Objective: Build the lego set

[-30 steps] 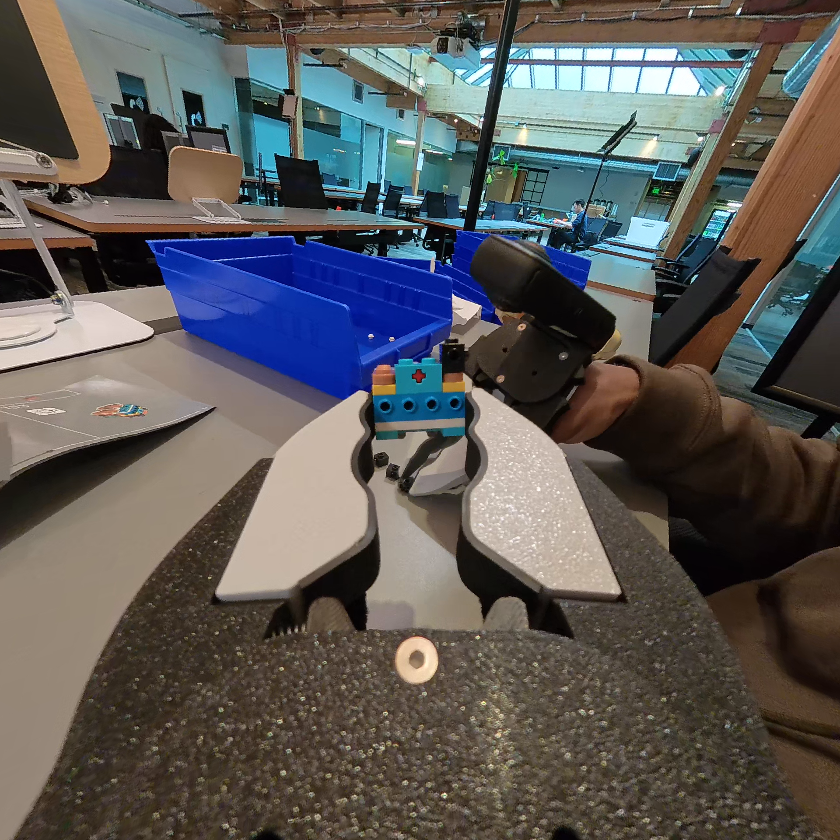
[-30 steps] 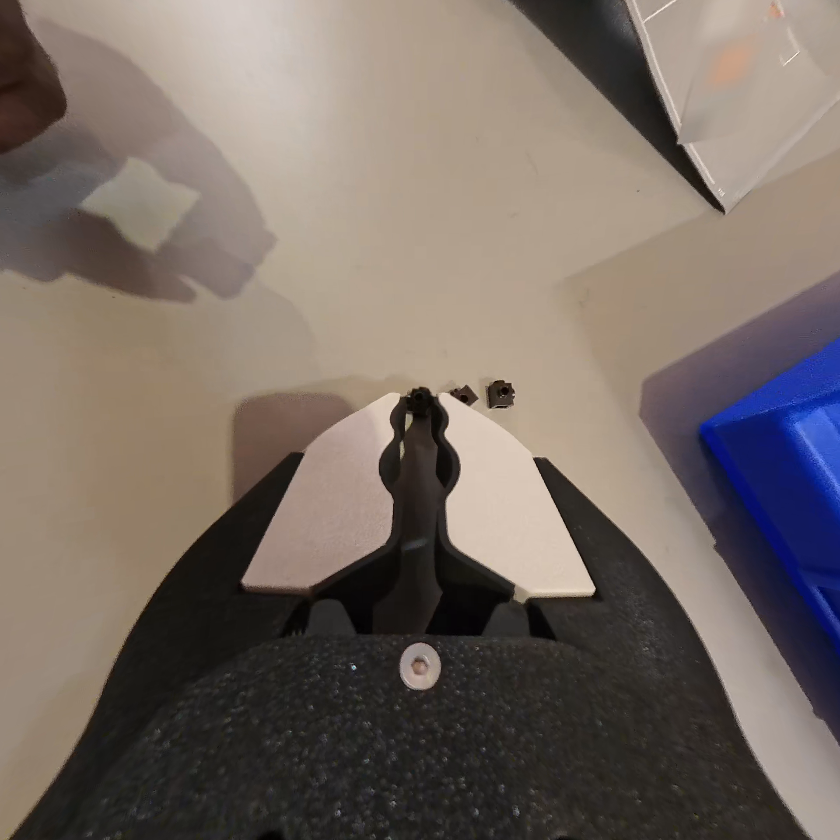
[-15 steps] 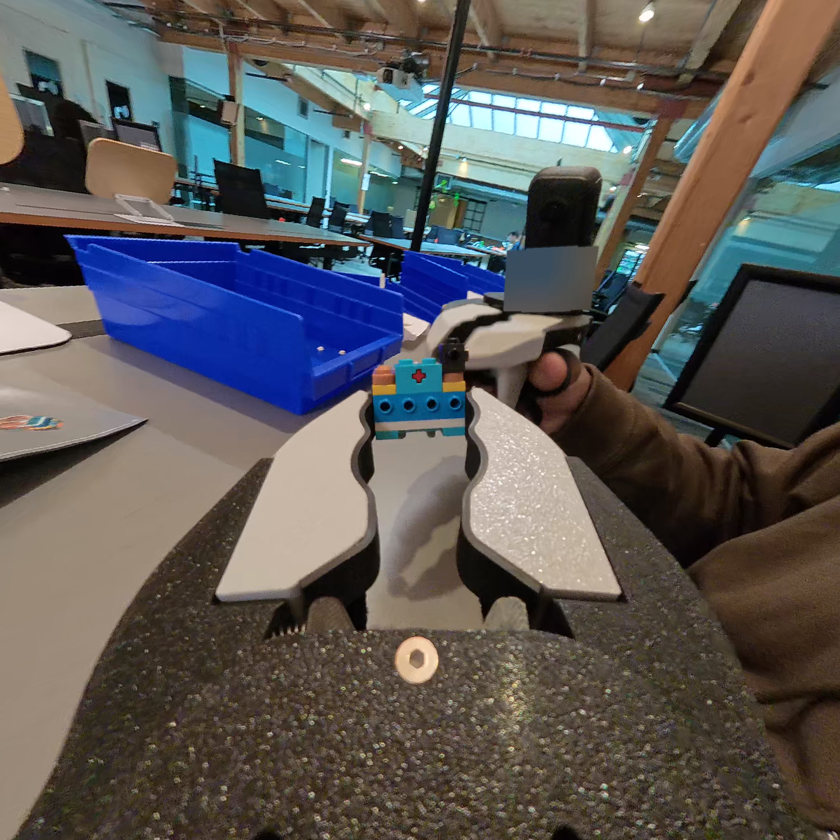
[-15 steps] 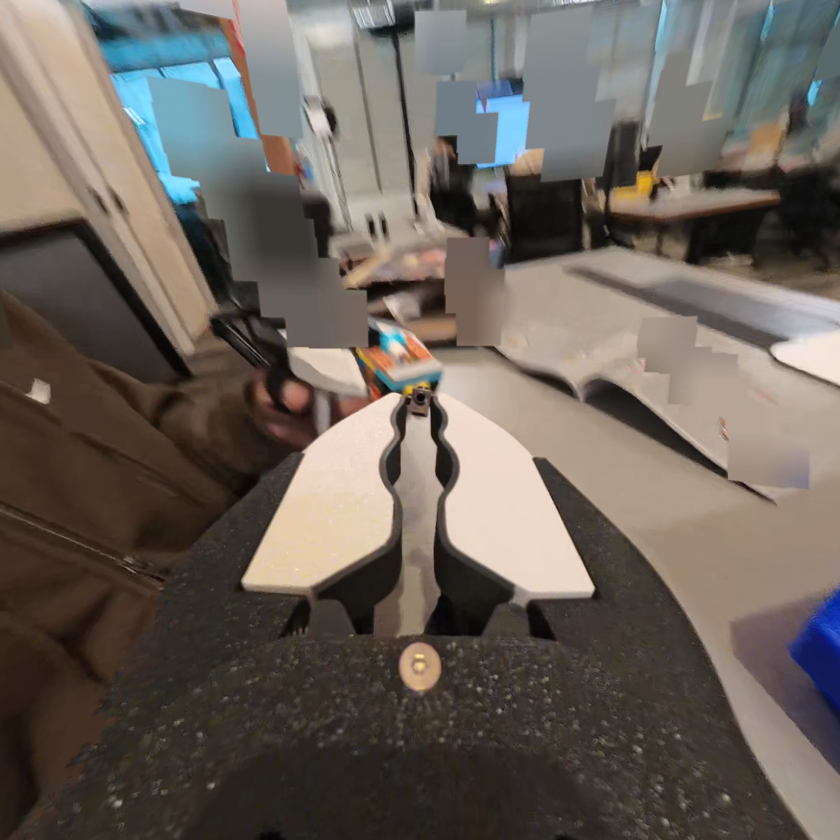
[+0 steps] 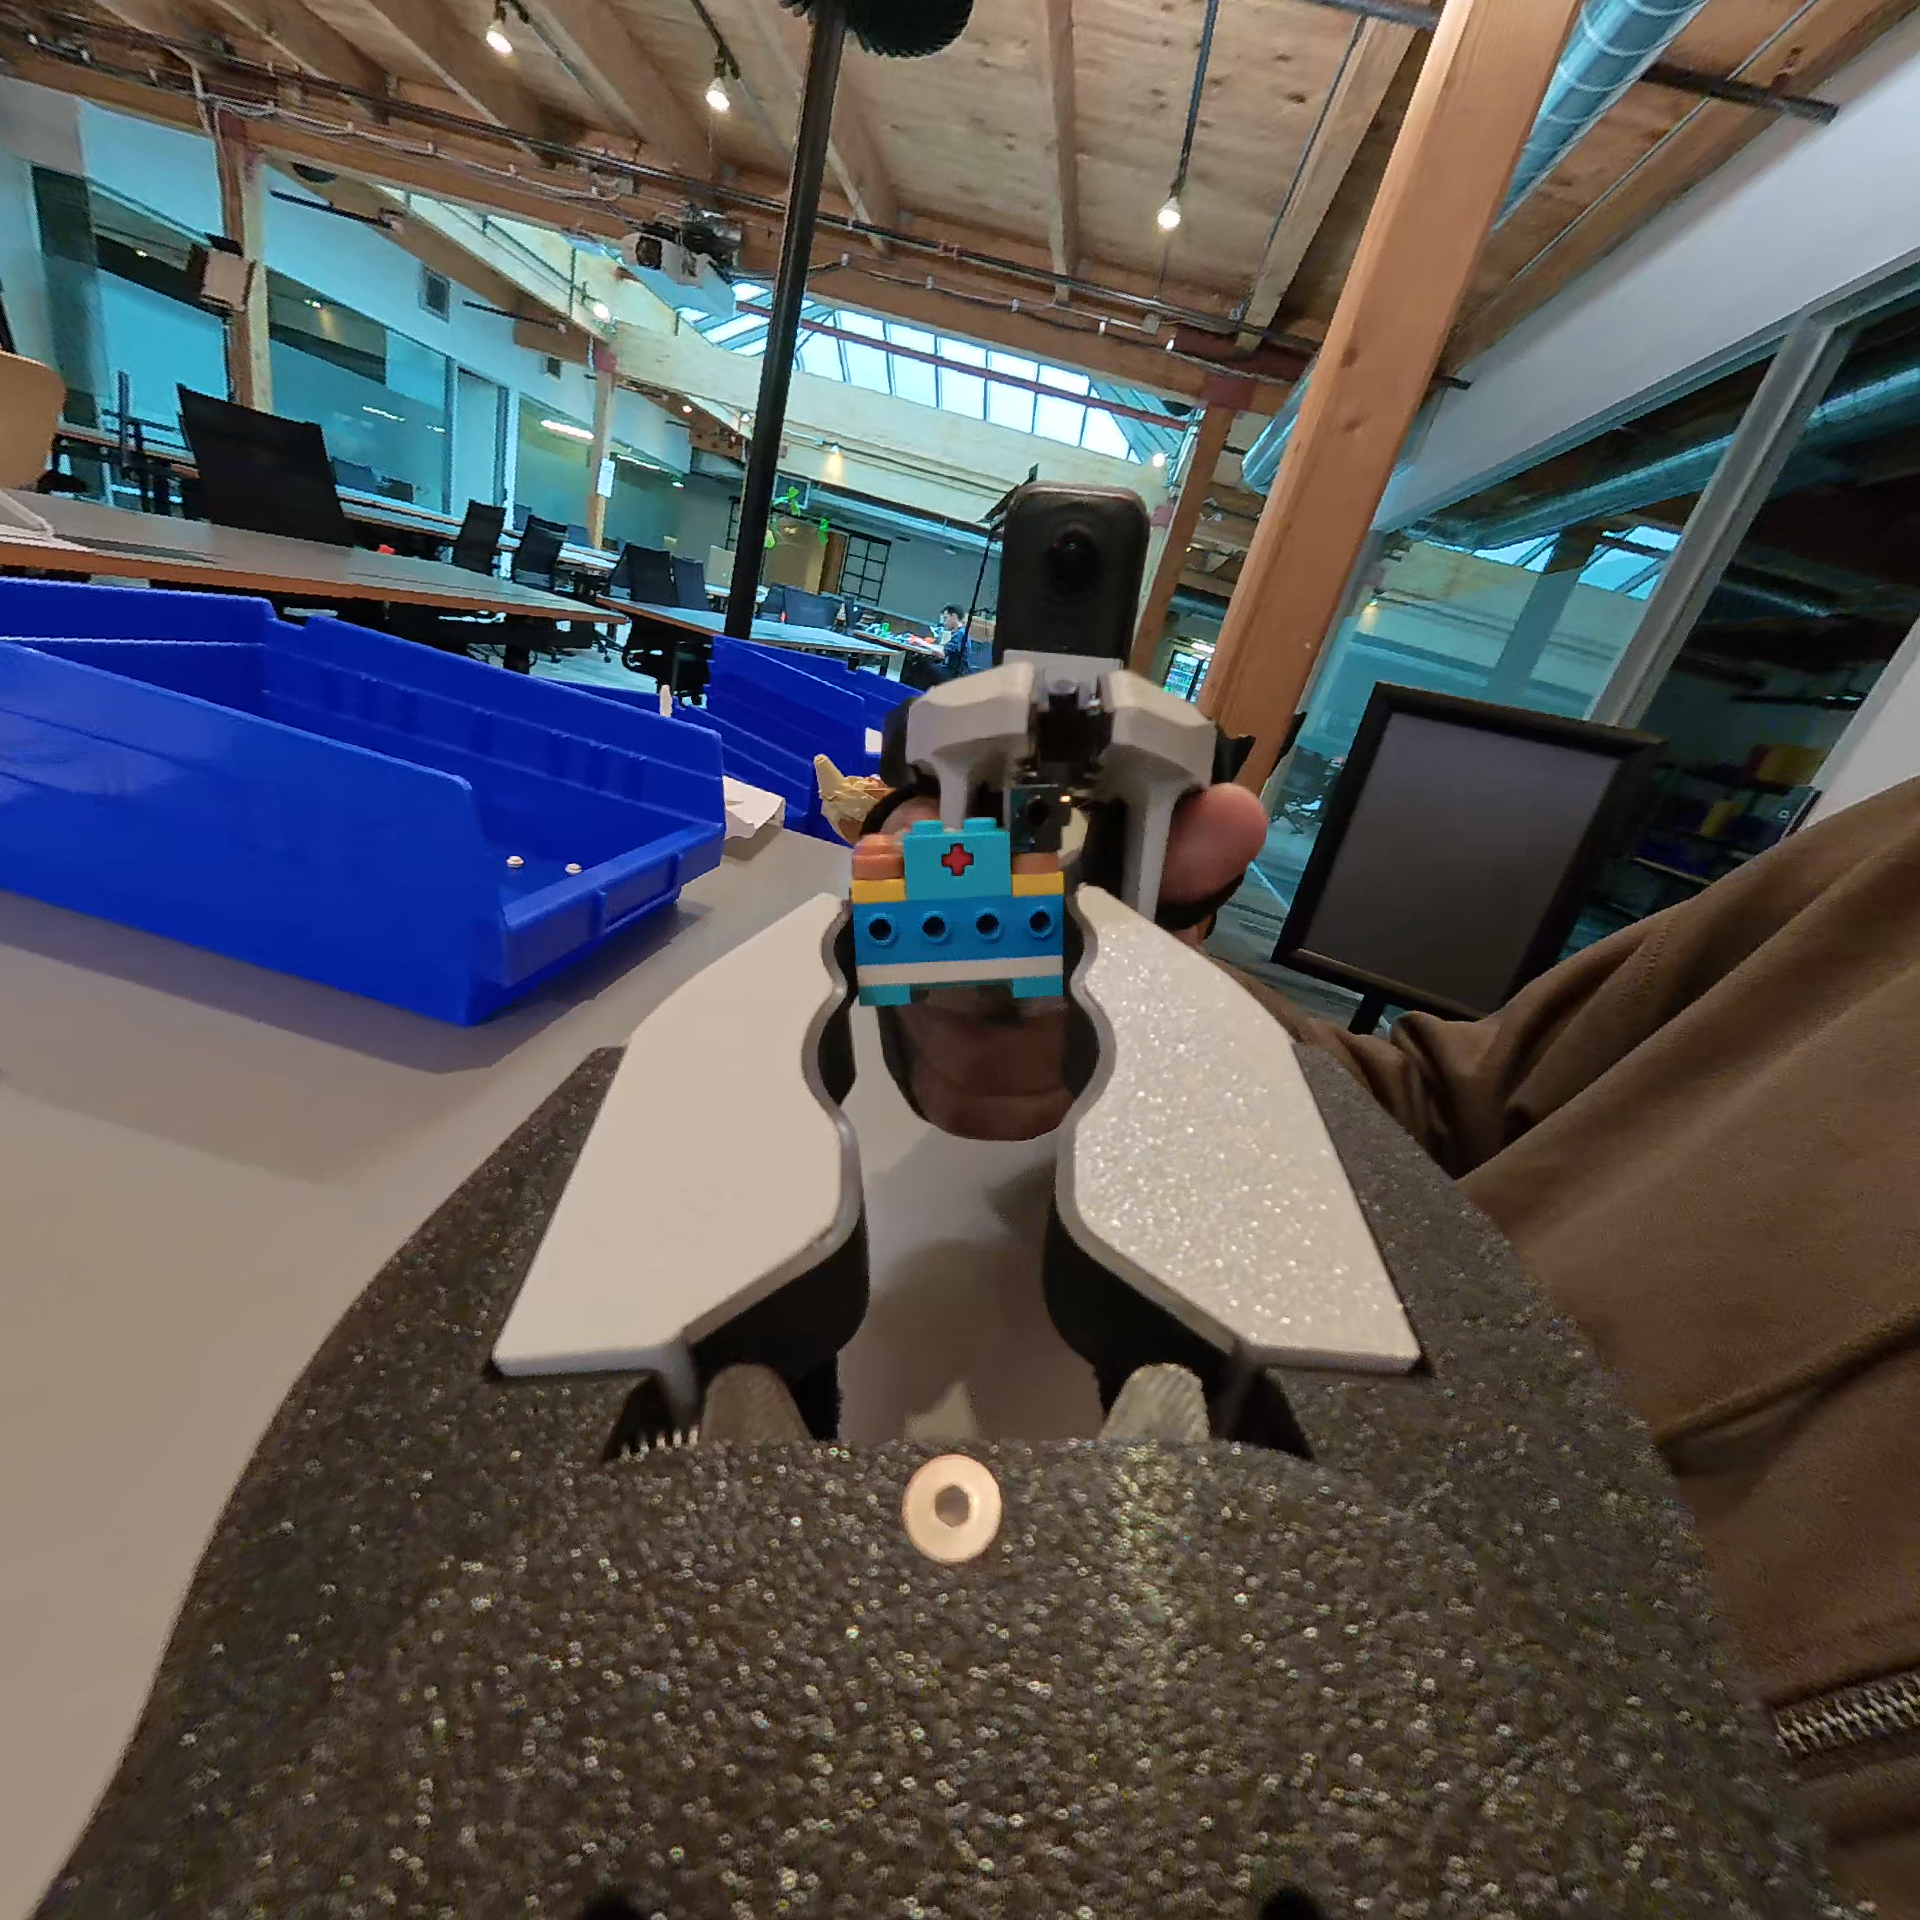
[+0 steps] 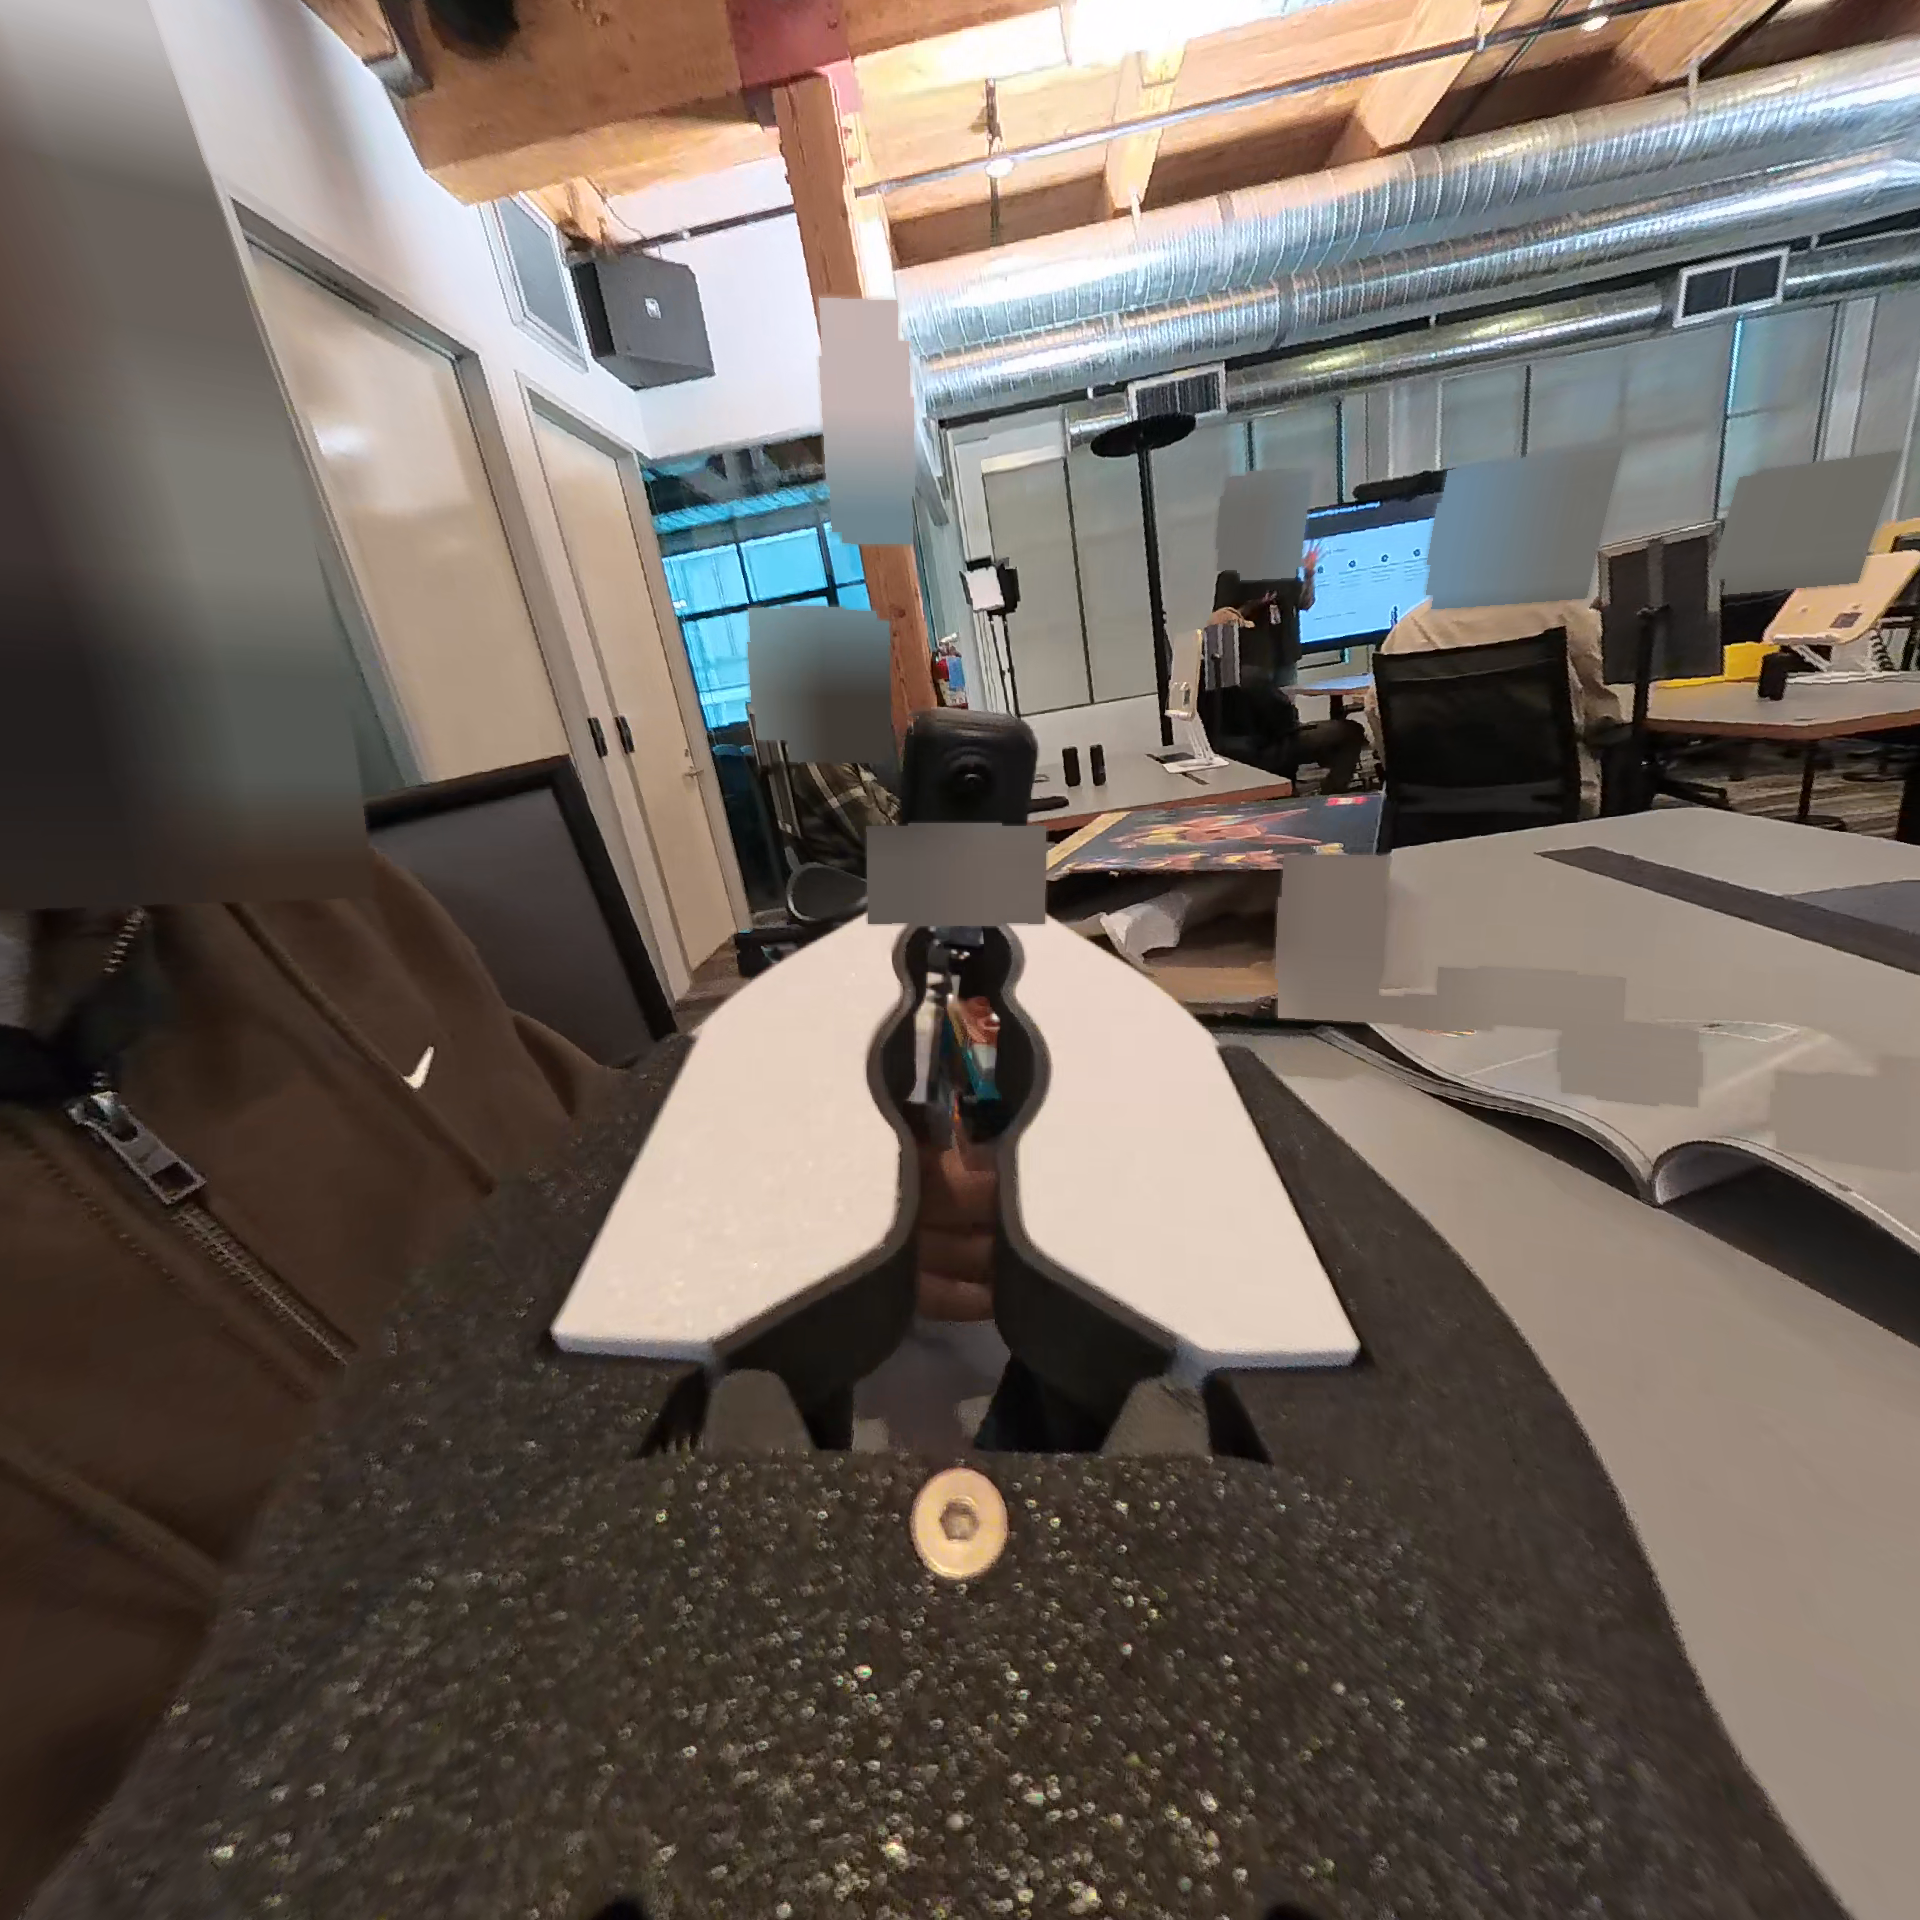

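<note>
My left gripper point(image 5: 956, 940) is shut on a small lego build point(image 5: 956, 925) of blue bricks with a red cross, yellow and brown parts, and holds it above the grey table point(image 5: 208, 1195). My right gripper point(image 5: 1044, 774) faces it head-on, just behind and above the build. It is shut on a small black piece point(image 5: 1034, 812) that sits close to the build's top right corner. In the right wrist view my right gripper point(image 6: 954, 951) has its jaws nearly closed. The build point(image 6: 971, 1049) shows edge-on through the gap between them, and the black piece is hard to make out there.
A large blue bin point(image 5: 364, 790) stands on the table at the left, with another blue bin point(image 5: 800, 696) behind it. A dark framed panel point(image 5: 1455, 862) stands at the right. An open booklet point(image 6: 1558, 1112) lies on the table. A brown sleeve point(image 5: 1662, 1091) fills the right side. Both grippers' tips are close together, under 4 cm apart.
My right gripper has lifted the small black piece off the table and swung up to face the left gripper. It has come close to the build. The left gripper has tilted upward.
</note>
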### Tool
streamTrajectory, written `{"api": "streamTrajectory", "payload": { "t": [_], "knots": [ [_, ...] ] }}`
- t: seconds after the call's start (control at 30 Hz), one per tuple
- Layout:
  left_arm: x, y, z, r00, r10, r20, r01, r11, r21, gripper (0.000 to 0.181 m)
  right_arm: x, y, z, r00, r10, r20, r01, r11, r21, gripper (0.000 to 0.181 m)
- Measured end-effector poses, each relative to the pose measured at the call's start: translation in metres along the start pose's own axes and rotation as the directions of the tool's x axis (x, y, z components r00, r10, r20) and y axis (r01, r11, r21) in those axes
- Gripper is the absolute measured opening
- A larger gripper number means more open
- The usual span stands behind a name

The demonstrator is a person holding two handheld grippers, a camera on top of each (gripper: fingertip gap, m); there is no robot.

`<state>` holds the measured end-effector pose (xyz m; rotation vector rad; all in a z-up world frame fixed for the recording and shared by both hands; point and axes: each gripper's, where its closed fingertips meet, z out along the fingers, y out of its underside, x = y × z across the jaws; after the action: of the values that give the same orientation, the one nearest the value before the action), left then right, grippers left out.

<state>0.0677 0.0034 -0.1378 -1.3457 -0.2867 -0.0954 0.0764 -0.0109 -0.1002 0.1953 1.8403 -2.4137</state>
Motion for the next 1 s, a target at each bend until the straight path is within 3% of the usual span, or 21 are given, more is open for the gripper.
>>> {"api": "streamTrajectory", "payload": {
  "t": [0.43, 1.0],
  "knots": [
    [0.006, -0.002, 0.0, 0.999, 0.018, -0.029, -0.018, 1.0, 0.009, 0.037, 0.002, 0.014, 0.0, 0.998, -0.056, -0.031, 0.052, 0.991, -0.122, 0.009],
    [0.016, -0.005, 0.0, 0.996, 0.038, -0.085, -0.036, 0.999, 0.026, 0.037, -0.011, 0.012, 0.001, 0.999, -0.028, 0.041, 0.033, 0.991, -0.131, 0.011]
  ]
}}
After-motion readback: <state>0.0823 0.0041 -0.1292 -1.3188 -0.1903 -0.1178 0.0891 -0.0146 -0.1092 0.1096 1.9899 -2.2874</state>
